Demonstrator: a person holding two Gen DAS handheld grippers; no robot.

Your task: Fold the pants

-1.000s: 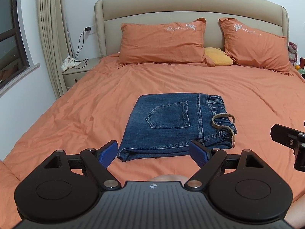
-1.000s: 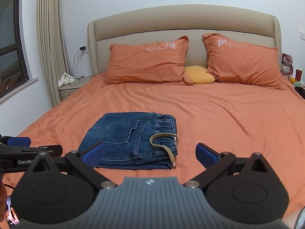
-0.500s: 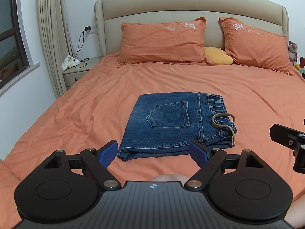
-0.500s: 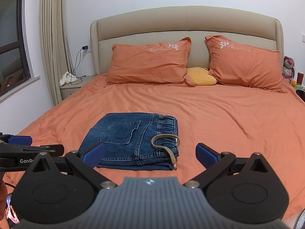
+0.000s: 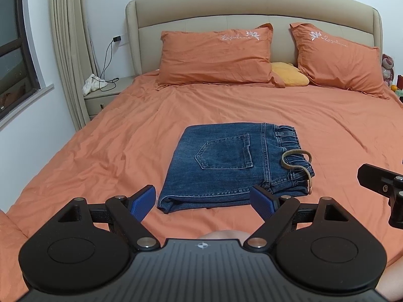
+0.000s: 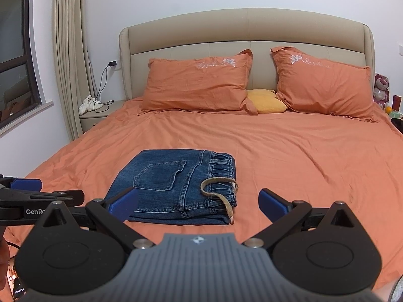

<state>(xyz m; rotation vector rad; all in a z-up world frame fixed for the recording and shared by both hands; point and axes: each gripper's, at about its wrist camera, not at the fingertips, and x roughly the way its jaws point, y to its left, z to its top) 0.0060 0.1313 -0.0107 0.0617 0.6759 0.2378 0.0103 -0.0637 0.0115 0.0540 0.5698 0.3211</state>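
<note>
The blue jeans (image 5: 231,161) lie folded into a flat rectangle on the orange bed sheet (image 5: 126,136), back pocket up, waistband to the right with a tan drawstring (image 5: 297,162) looped on top. They also show in the right wrist view (image 6: 176,186). My left gripper (image 5: 202,202) is open and empty, held just in front of the jeans' near edge. My right gripper (image 6: 199,203) is open and empty, also held in front of the jeans, apart from them. Part of the right gripper (image 5: 382,183) shows at the right edge of the left wrist view.
Two orange pillows (image 5: 214,55) (image 5: 337,58) and a yellow cushion (image 5: 289,76) lean on the beige headboard (image 5: 252,5). A nightstand (image 5: 105,95) with a white cloth and cable stands at the left, next to a curtain (image 5: 68,50) and window. A plush toy (image 6: 381,88) sits at the far right.
The right wrist view has drawn back and risen slightly, so the jeans sit a little farther off. The left gripper has barely moved. Both stay open.
</note>
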